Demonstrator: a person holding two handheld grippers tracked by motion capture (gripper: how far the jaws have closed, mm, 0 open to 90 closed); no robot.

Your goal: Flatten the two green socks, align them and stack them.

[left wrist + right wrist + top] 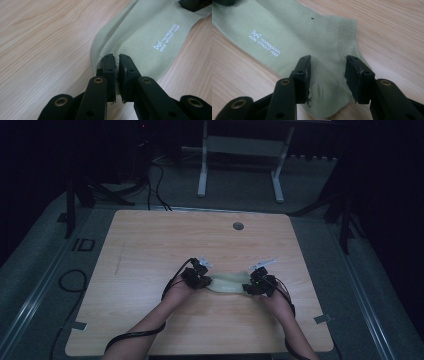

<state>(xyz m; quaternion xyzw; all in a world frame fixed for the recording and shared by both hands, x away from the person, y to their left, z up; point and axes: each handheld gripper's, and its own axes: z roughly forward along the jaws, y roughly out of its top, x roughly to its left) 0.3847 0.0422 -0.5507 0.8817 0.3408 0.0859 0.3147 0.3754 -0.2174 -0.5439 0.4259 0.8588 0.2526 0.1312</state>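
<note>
A pale green sock with white lettering lies flat on the wooden table, stretched between my two grippers. My left gripper is at its left end. In the left gripper view the gripper has its jaws nearly together, pinching a fold at the edge of the sock. My right gripper is at the sock's right end. In the right gripper view the gripper stands open, its jaws wide apart over the heel of the sock, next to the ribbed cuff; the pads do not press on the fabric.
The wooden table has a round cable hole near its far edge. Cables lie on the floor at the left. A white frame's legs stand behind the table. Both forearms come in from the table's near edge.
</note>
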